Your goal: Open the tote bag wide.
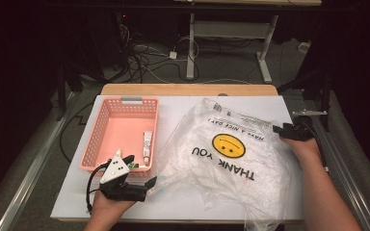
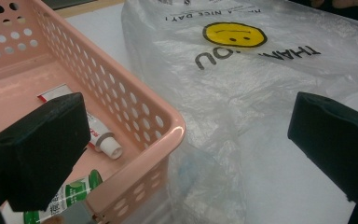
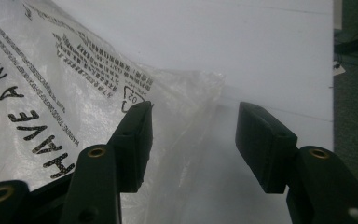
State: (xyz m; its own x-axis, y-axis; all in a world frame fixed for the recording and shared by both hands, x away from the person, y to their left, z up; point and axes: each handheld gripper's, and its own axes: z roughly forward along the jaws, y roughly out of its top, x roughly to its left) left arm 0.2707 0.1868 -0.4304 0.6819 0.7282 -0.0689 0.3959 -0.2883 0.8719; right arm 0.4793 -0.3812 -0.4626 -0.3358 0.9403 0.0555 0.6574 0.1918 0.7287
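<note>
A: Where does the crinkled clear plastic bag [image 1: 226, 154] lie?

B: Flat on the white table [image 1: 183, 202], just right of the pink perforated plastic basket [image 1: 107, 126]. The right gripper [image 1: 275, 129] straddles the bag's far-right edge, jaws spread; the left gripper [image 1: 142, 175] hovers at the bag's near-left corner, jaws wide apart.

A: Any print?

B: "THANK YOU", "HAVE A NICE DAY!", a yellow smiley [image 1: 228, 145]. A white tube [image 1: 147, 145] lies inside the basket.

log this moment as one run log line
left gripper: open, by basket | right gripper: open at plastic bag edge | bag flat
</note>
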